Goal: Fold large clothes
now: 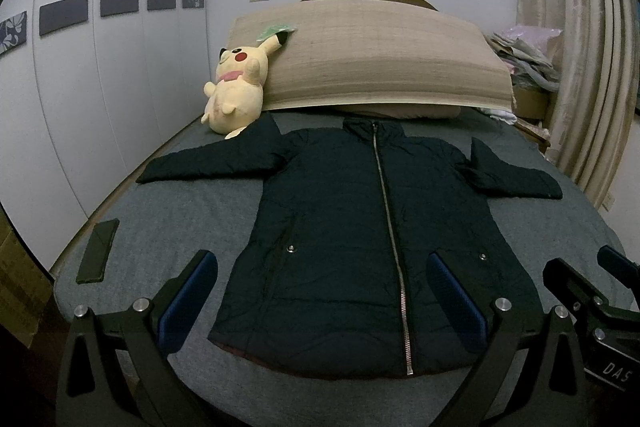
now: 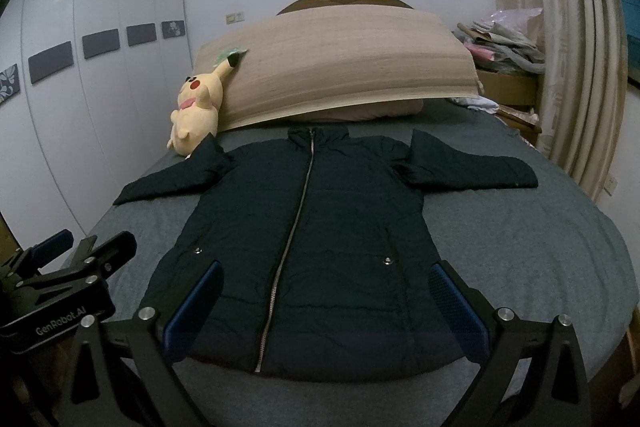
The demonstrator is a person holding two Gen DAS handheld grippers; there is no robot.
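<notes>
A dark puffer jacket (image 1: pixel 352 227) lies flat and zipped on the grey bed (image 1: pixel 180 227), collar toward the headboard, both sleeves spread out sideways. It also shows in the right wrist view (image 2: pixel 320 227). My left gripper (image 1: pixel 320 291) is open and empty, held above the jacket's hem at the near edge of the bed. My right gripper (image 2: pixel 326 299) is open and empty, also above the hem. The right gripper shows at the right edge of the left wrist view (image 1: pixel 592 283); the left gripper shows at the left edge of the right wrist view (image 2: pixel 80 267).
A yellow plush toy (image 1: pixel 236 91) leans on a large beige pillow (image 1: pixel 380 63) at the head of the bed. A dark phone (image 1: pixel 98 250) lies on the bed's left side. White wardrobe doors stand left, curtains (image 1: pixel 580 67) and piled clutter (image 1: pixel 524 55) right.
</notes>
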